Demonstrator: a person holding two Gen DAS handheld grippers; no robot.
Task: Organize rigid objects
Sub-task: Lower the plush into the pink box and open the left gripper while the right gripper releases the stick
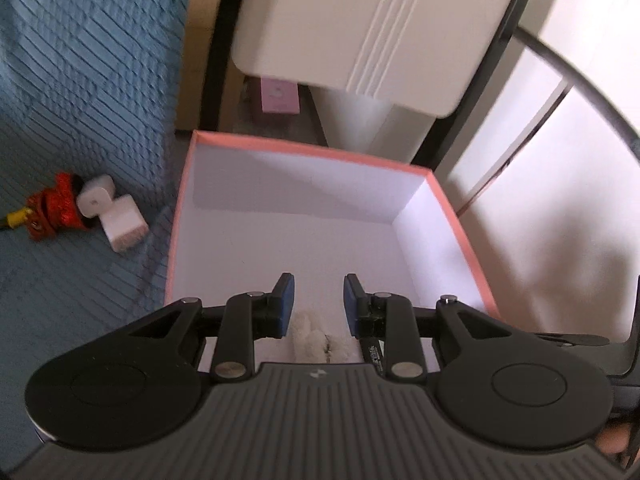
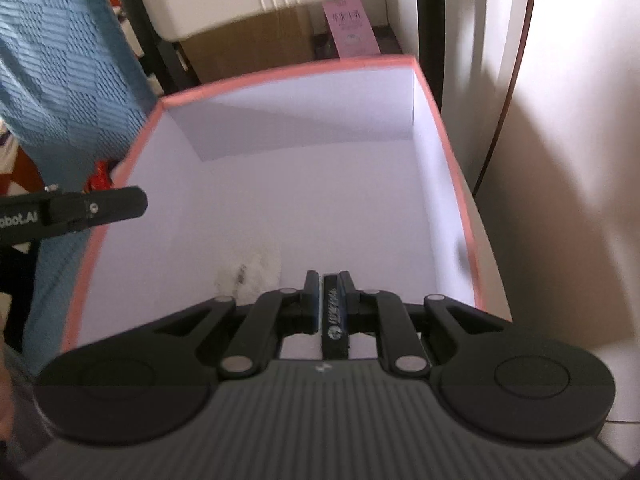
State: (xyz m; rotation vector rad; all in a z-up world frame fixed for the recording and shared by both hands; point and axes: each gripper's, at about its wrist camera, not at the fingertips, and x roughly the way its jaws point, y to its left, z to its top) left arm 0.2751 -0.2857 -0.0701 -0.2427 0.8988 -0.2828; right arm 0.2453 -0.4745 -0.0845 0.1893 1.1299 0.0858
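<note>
A pink-rimmed box (image 1: 304, 148) with a white inside stands beside a blue bedspread (image 1: 80, 80). My left gripper (image 1: 319, 300) hovers over the box's near end, open, with nothing between its blue pads. Below it a white fluffy thing (image 1: 316, 336) lies on the box floor. In the right wrist view my right gripper (image 2: 330, 288) is shut on a slim black bar with white lettering (image 2: 334, 320), held over the box (image 2: 280, 76) near its front wall. The fluffy thing (image 2: 252, 272) lies just left of it. The left gripper's finger (image 2: 92, 208) shows at the box's left rim.
On the bedspread left of the box lie a white plastic plug-like piece (image 1: 112, 212) and a red ornament (image 1: 52, 212). A white cabinet (image 1: 360, 20), a cardboard box (image 2: 256, 48) and a pink carton (image 1: 280, 94) stand behind. A pale surface (image 2: 560, 200) runs along the right.
</note>
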